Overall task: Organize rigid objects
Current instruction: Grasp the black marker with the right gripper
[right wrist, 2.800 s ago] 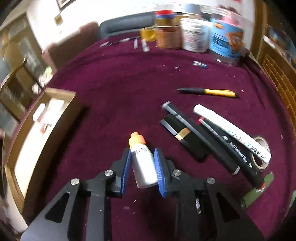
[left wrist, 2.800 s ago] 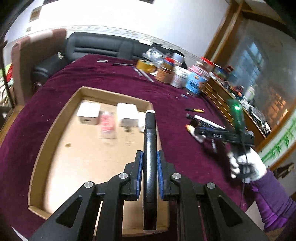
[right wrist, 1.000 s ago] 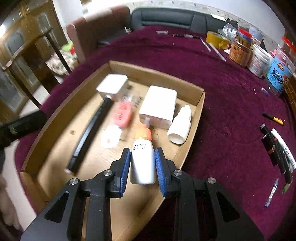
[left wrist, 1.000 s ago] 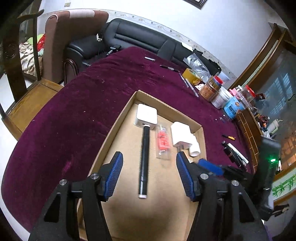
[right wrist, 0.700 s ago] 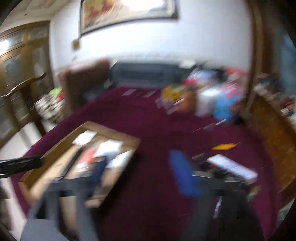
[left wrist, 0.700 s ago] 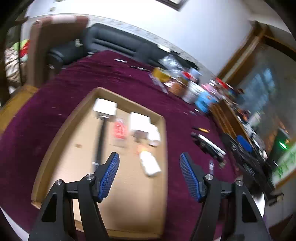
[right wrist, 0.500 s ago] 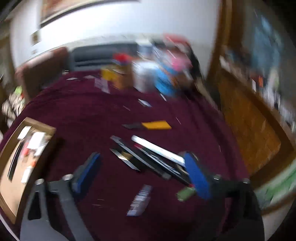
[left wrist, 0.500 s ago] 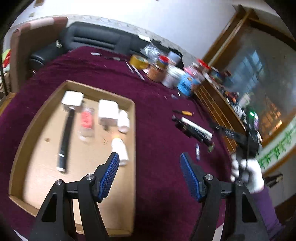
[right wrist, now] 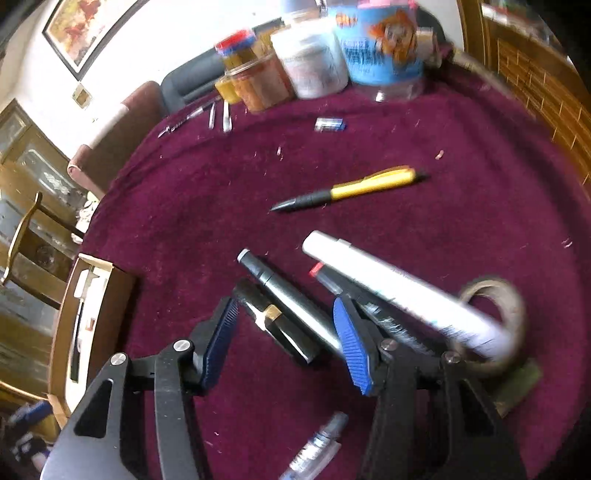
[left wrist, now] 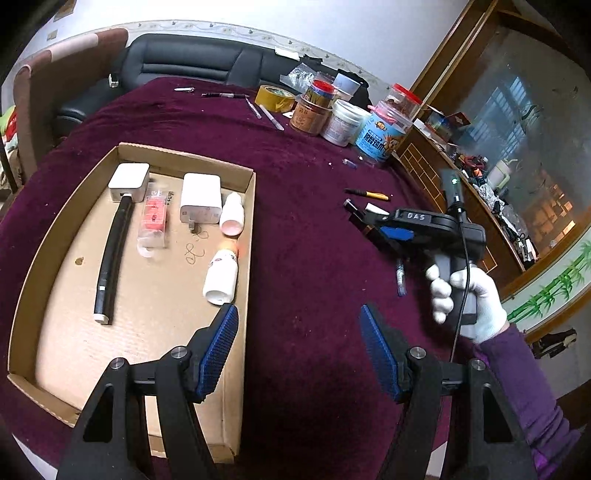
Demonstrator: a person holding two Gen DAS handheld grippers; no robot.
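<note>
"DAS" on a white label atop the right tool point(left wrist: 397, 233)

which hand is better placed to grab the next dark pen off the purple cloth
Right. The right gripper is closing with the black gold-banded pen and dark grey pen between its pads. The left gripper hangs open and empty at the cardboard tray's edge, away from them.

A home living room: black leather sofa point(left wrist: 192, 64), framed painting point(right wrist: 88, 29) (wall-hung), food jars point(left wrist: 384, 125) on velvet-covered table point(left wrist: 303, 229)
</note>
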